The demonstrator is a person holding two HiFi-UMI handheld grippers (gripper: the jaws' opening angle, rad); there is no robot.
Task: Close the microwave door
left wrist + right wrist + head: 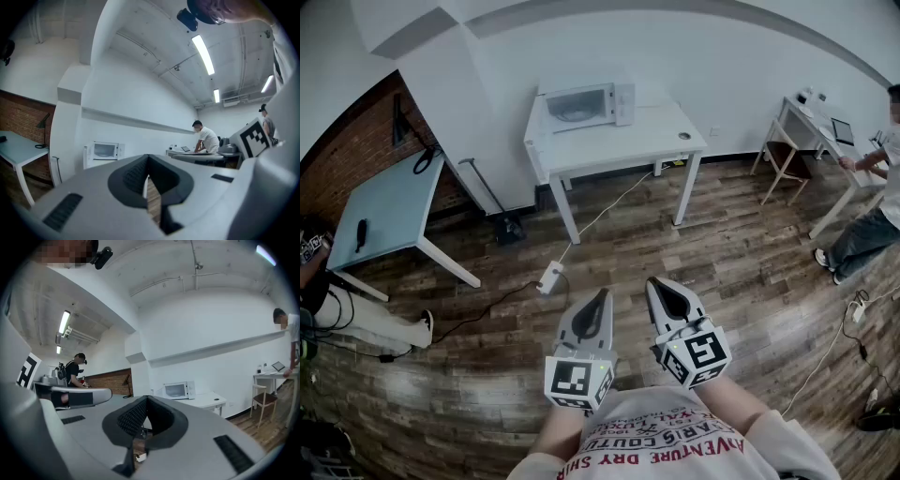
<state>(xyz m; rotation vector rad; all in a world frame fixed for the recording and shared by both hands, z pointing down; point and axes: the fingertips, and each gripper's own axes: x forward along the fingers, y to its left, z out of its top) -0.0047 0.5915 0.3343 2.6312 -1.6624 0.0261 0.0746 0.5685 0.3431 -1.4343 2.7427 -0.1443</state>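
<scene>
Closest in, the left gripper [600, 298] and the right gripper [664, 289] hang side by side just in front of the person's chest. Each has its jaws pressed together at the tips with nothing between them (only floorboards show through the slit below). Past them lies wooden floor [722, 272], with a power strip [550, 277] whose cable runs towards the wall. Well beyond, the microwave [586, 105] sits at the back left of a white table [675, 131] against the far wall, well apart from both grippers. By my reading the task has not begun: the whole approach and the push on the door are left. The microwave is white with a windowed front. At this range I cannot tell how far its door stands open.
</scene>
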